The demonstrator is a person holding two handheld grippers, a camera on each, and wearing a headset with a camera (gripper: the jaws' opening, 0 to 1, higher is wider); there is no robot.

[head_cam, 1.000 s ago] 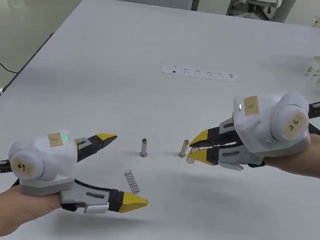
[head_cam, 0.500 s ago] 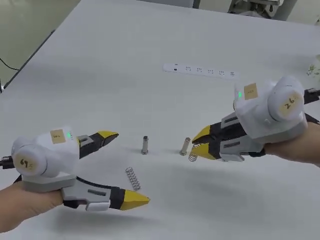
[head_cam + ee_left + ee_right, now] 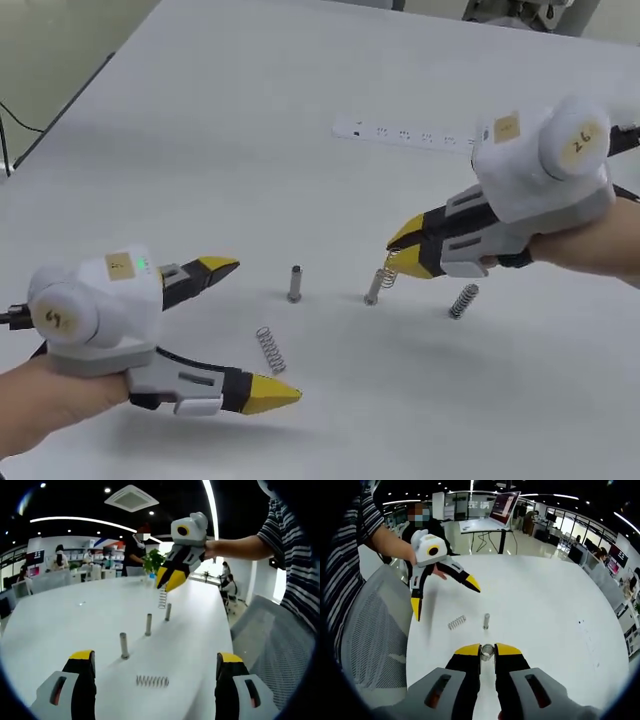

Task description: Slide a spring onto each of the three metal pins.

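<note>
Overall: white workbench point(image 3: 250, 120) carrying three upright metal pins in a row, three springs, and a gripper held in each hand
right gripper point(image 3: 400, 258): jaws clenched on the held spring point(image 3: 162, 598), gripping its upper end so that the coil hangs down from the yellow tips
held spring, position: lifted off the bench, lower end just beside the top of the far pin point(image 3: 168, 611); whether coil and pin touch cannot be told, and the coil is not yet down over the pin
left gripper point(image 3: 243, 330): jaws spread wide and released, grasping nothing, low over the bench
loose spring point(image 3: 152, 681): lying flat on the bench between the left gripper's two jaws, clear of both tips
near pin point(image 3: 123, 645): bare, standing just ahead of the jaw at the left of the left gripper view
middle pin point(image 3: 148, 624): bare, between near pin and far pin
second loose spring point(image 3: 462, 300): lying on the bench below the right gripper's body, to the side of the far pin and apart from it
power strip point(image 3: 405, 133): white, flat on the bench beyond the pins, well apart from both grippers
</note>
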